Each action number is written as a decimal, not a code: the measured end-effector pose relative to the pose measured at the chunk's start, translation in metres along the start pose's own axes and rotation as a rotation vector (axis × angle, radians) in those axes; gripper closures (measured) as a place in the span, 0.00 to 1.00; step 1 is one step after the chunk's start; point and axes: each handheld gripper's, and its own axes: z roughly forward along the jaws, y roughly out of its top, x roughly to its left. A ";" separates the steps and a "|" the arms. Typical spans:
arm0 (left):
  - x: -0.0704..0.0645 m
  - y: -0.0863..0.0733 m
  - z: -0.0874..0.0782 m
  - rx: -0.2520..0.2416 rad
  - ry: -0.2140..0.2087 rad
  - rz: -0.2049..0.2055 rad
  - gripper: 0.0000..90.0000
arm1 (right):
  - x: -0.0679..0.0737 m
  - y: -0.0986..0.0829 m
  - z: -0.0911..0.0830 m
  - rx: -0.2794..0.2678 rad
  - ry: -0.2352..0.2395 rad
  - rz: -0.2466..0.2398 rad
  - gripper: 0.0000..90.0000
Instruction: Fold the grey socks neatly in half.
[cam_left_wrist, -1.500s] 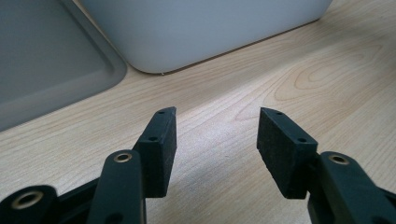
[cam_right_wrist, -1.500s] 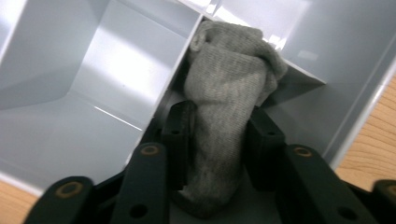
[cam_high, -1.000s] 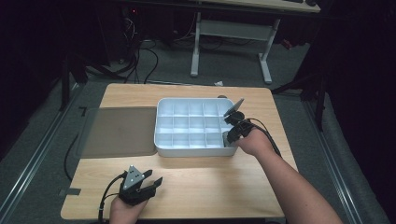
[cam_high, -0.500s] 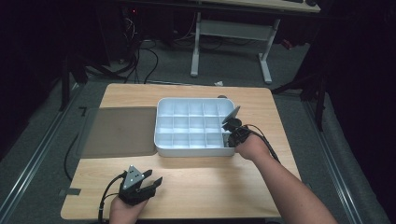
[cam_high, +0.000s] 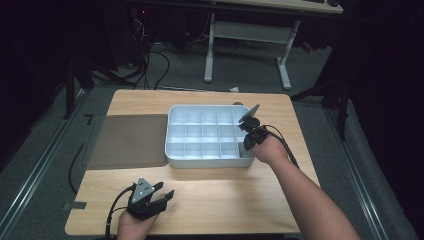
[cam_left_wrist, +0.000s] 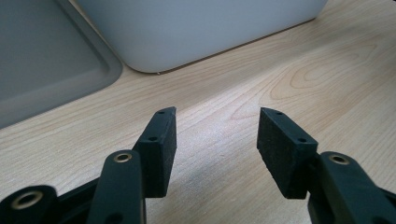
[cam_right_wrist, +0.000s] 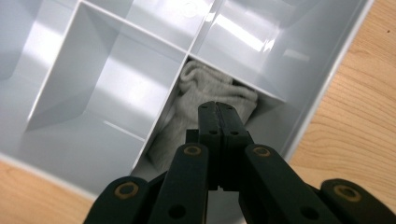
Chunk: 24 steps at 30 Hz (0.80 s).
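Your right gripper (cam_right_wrist: 218, 114) had its jaws pressed flat together with nothing between them, their tips poised over the pale grey knitted cloth, perhaps a sock (cam_right_wrist: 205, 100). That cloth lay bunched in the compartment at the near right corner of the white plastic divided organiser tray (cam_high: 207, 161). It looked soft, light and limp; it would probably sag and stretch rather than lift as one piece. You would likely have done best to pinch a thick fold near the top of the bunch. The thin white divider walls (cam_right_wrist: 170, 93) crowded it on every side, leaving little room for the jaws to spread.

Your left gripper (cam_left_wrist: 217, 135) rested near the table's front edge, jaws wide apart and empty. The flat grey lid (cam_high: 127, 141) lay against the tray's left side on the light wooden table (cam_high: 280, 200).
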 end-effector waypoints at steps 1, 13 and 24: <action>0.000 0.000 0.000 -0.002 0.000 -0.003 0.53 | -0.001 0.002 0.003 0.003 0.003 -0.001 1.00; 0.000 -0.001 0.001 0.002 0.001 -0.001 0.53 | -0.001 0.009 0.025 0.065 -0.010 0.007 1.00; 0.000 -0.001 0.001 0.004 -0.004 0.000 0.53 | 0.002 0.009 0.031 0.073 -0.023 -0.007 1.00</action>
